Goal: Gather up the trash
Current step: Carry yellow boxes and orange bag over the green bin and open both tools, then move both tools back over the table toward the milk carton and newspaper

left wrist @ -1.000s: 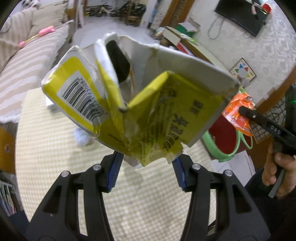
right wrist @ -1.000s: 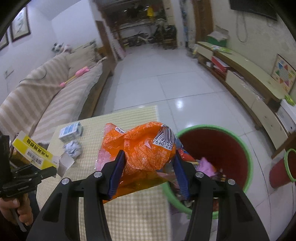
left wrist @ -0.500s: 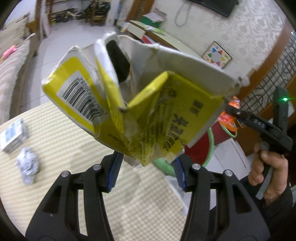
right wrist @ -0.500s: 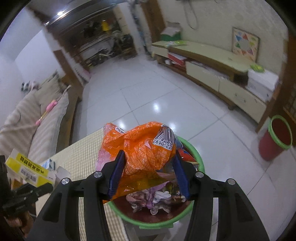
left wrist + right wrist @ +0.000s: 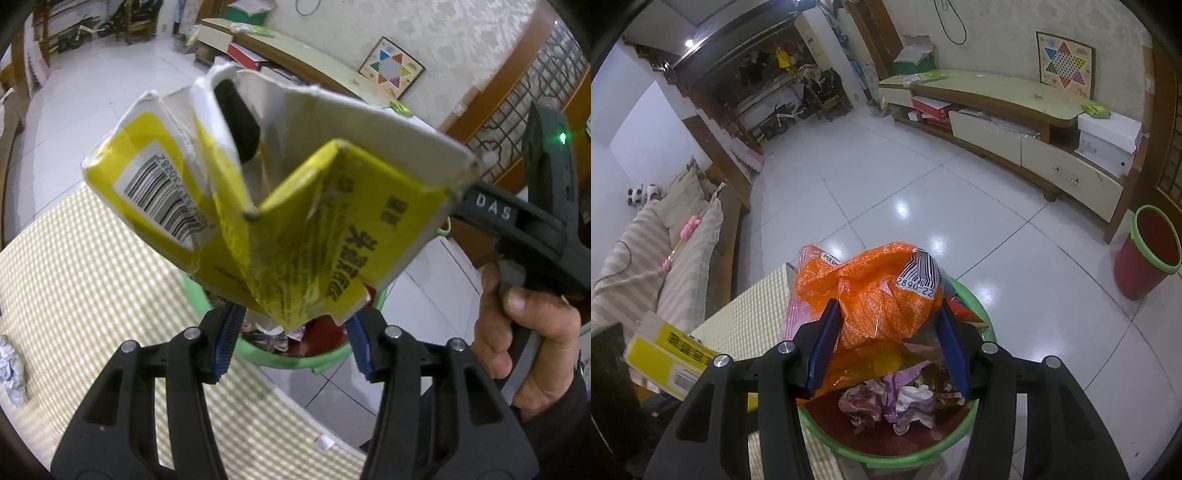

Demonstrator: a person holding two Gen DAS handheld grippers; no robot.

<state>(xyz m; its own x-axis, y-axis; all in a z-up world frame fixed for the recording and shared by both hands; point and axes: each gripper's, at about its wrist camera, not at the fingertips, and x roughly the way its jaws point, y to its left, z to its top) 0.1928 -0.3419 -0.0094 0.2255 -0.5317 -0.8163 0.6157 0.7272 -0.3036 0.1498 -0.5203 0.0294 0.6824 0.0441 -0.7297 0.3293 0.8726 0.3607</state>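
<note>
1. The right gripper (image 5: 886, 343) pinches a crinkled orange plastic snack wrapper (image 5: 871, 295) between its blue pads, directly above the round red waste bin with a green rim (image 5: 886, 458), which already holds crumpled scraps.
2. The left gripper (image 5: 291, 339) pinches a torn, flattened yellow-and-white cardboard carton (image 5: 295, 206) by its lower edge; in the left wrist view the same bin (image 5: 325, 354) shows just beyond the fingers, beside the edge of the table with a yellow checked cloth (image 5: 92, 295).
3. The step in hand looks like the drop. Release the wrapper first, since it hangs squarely over the opening; spread the jaws fully so the clingy film does not stick to a pad.
4. The carton is wide and splayed, so a flap may catch the rim. Bring it over the centre, tilt it narrow-end down, then let go.
5. A crumpled silvery foil ball (image 5: 13, 373) lies on the table, not yet collected.
</note>
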